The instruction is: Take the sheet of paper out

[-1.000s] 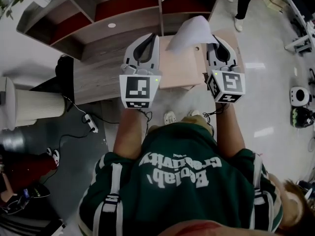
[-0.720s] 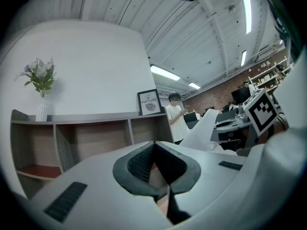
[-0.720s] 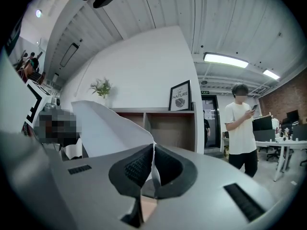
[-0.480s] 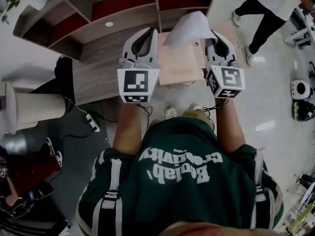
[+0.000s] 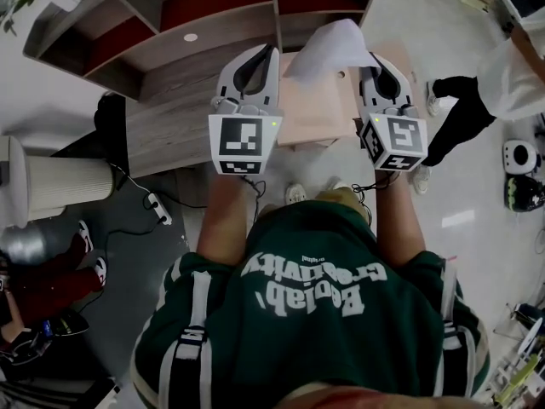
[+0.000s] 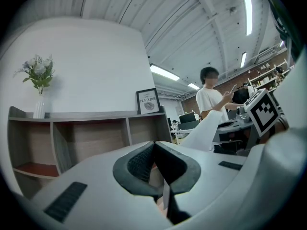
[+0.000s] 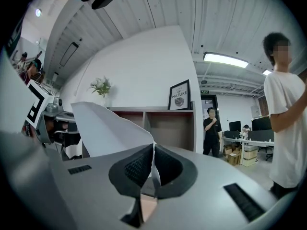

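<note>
Head view: the left gripper (image 5: 271,51) and right gripper (image 5: 372,58) are held level, side by side over a smooth pink board (image 5: 315,113), with a curled white sheet of paper (image 5: 328,48) raised at the right one's tip. Left gripper view: its ribbed dark pads (image 6: 139,164) are seen pressed together, the sheet off to their right. Right gripper view: the sheet's thin edge is clamped between closed pads.

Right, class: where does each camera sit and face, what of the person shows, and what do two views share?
Head view: on the head, facing steeply down; green shirt, forearms, left gripper, right gripper show.
Left gripper view: on that gripper, facing along its shut jaws toward a grey wooden shelf unit.
Right gripper view: likewise, jaws shut on a white sheet of paper.
Shared: both gripper views show shelf unit and paper.
</note>
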Action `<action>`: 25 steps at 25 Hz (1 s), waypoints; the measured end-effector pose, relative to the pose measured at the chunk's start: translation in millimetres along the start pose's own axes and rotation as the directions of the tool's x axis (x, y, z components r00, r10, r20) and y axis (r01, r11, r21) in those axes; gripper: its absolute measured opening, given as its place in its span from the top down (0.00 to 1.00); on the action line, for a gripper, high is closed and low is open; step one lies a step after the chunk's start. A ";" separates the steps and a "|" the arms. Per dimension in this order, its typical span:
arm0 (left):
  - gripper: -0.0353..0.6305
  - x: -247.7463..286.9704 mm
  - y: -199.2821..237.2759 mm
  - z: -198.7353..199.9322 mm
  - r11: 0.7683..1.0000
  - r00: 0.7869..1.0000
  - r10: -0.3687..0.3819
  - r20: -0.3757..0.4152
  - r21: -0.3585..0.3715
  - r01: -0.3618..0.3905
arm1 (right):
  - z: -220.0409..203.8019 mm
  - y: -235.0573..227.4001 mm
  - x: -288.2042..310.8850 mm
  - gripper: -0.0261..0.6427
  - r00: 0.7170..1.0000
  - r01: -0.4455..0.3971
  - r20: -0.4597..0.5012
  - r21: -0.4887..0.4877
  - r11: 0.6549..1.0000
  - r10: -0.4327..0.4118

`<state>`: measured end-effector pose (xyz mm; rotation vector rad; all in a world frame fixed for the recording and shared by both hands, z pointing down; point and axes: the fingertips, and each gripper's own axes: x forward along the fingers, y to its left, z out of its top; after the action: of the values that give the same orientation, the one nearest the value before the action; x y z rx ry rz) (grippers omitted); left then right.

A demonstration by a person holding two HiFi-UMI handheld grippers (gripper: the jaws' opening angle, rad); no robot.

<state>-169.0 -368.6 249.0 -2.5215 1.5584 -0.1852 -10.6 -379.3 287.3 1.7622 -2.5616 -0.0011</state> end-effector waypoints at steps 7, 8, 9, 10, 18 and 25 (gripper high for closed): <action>0.92 -0.9 -4.1 0.8 1.000 1.000 -0.001 0.003 0.001 0.001 | -5.3 4.0 -3.6 0.91 1.000 0.001 -0.016 -0.040 0.999 -0.001; 0.92 -0.7 -2.9 0.5 1.000 1.000 -0.001 0.003 0.001 0.001 | -6.6 4.6 -3.0 0.91 1.000 0.002 -0.022 -0.038 0.999 -0.003; 0.92 -0.7 -1.9 0.2 1.000 1.000 -0.002 0.002 0.001 0.002 | -7.0 5.0 -2.5 0.91 1.000 0.004 -0.027 -0.036 0.999 -0.005; 0.92 -1.1 -1.6 0.3 1.000 1.000 -0.002 0.001 0.001 0.002 | -7.4 4.9 -2.8 0.91 1.000 0.005 -0.030 -0.036 0.999 -0.006; 0.92 -6.7 -9.3 3.4 1.000 1.000 -0.009 0.005 0.001 0.009 | 0.8 7.7 -12.3 0.91 1.000 0.002 -0.013 -0.052 0.999 -0.003; 0.92 -12.1 -9.4 0.4 1.000 1.000 -0.007 -0.002 -0.010 0.007 | 12.7 12.0 -14.5 0.91 1.000 0.005 0.013 -0.072 0.997 -0.004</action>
<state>-166.1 -353.6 250.3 -2.5362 1.5554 -0.1817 -17.0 -361.7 274.4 1.7480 -2.5321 -0.1035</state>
